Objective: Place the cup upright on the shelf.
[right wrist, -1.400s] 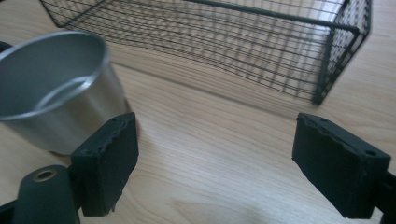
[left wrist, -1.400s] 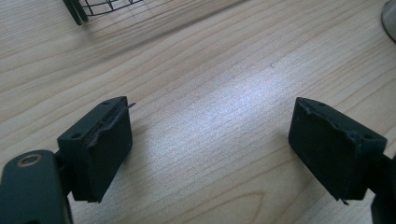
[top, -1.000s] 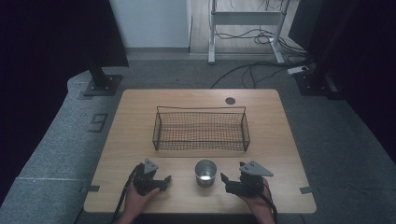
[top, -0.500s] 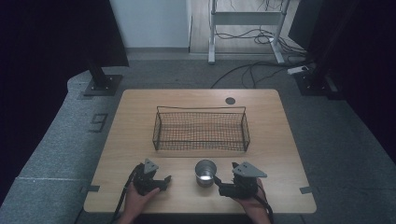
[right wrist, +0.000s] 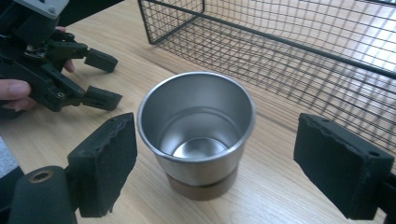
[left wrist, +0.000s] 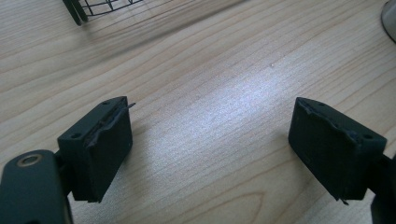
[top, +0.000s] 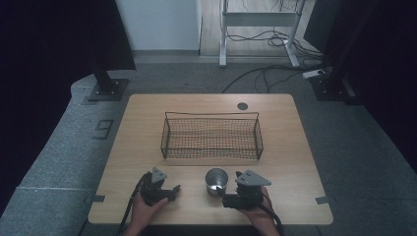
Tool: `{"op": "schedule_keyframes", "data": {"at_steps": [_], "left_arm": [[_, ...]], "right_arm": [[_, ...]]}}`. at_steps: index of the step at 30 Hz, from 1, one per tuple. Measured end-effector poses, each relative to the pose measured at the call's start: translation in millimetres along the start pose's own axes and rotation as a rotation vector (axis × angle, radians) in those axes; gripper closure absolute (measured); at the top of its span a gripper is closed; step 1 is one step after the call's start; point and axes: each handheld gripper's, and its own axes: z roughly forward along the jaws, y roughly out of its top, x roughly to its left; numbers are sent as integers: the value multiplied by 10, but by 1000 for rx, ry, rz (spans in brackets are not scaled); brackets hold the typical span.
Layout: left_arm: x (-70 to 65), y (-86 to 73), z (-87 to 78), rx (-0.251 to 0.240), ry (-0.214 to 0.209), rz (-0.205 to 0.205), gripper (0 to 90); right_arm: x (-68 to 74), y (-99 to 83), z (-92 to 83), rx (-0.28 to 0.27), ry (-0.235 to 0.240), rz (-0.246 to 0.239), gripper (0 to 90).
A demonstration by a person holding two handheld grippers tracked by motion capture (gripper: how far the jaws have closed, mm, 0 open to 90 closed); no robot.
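A steel cup (top: 217, 180) is being kept upright on the table (top: 295, 147), near its front edge and just in front of the wire basket (top: 211, 136), apart from it. The right gripper (top: 227, 200) is being held low beside the cup, at its right and front side in the high view, by a hand (top: 255, 216). In the right gripper view the cup (right wrist: 198, 130) is being framed between the two jaws, which are being held wide apart; a gap is being left on each side, so the cup is not being touched. A brown band is being seen around the bottom of the cup. The basket (right wrist: 299, 51) is being seen just behind the cup in that view, and the left gripper (right wrist: 100, 79) is being seen farther off at the upper left. The left gripper (top: 176, 191) is being held by the other hand (top: 147, 211) on the table, well to the left of the cup. In the left gripper view its jaws are also being held wide, and bare table (left wrist: 210, 93) is being seen between them.
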Motion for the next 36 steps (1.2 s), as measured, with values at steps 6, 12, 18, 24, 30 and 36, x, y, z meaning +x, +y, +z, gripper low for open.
{"op": "schedule_keyframes", "data": {"at_steps": [6,12,18,24,30,36], "left_arm": [[0,0,0,0,0,0,135],[0,0,0,0,0,0,135],[0,0,0,0,0,0,135],[0,0,0,0,0,0,135],[0,0,0,0,0,0,135],[0,0,0,0,0,0,135]], "right_arm": [[94,37,42,9,18,-12,131],[168,69,154,17,20,-22,126],[201,93,233,29,5,-17,103],[246,119,280,32,-6,-36,99],[220,116,321,29,-30,-36,81],[217,80,323,18,-48,-38,66]]}}
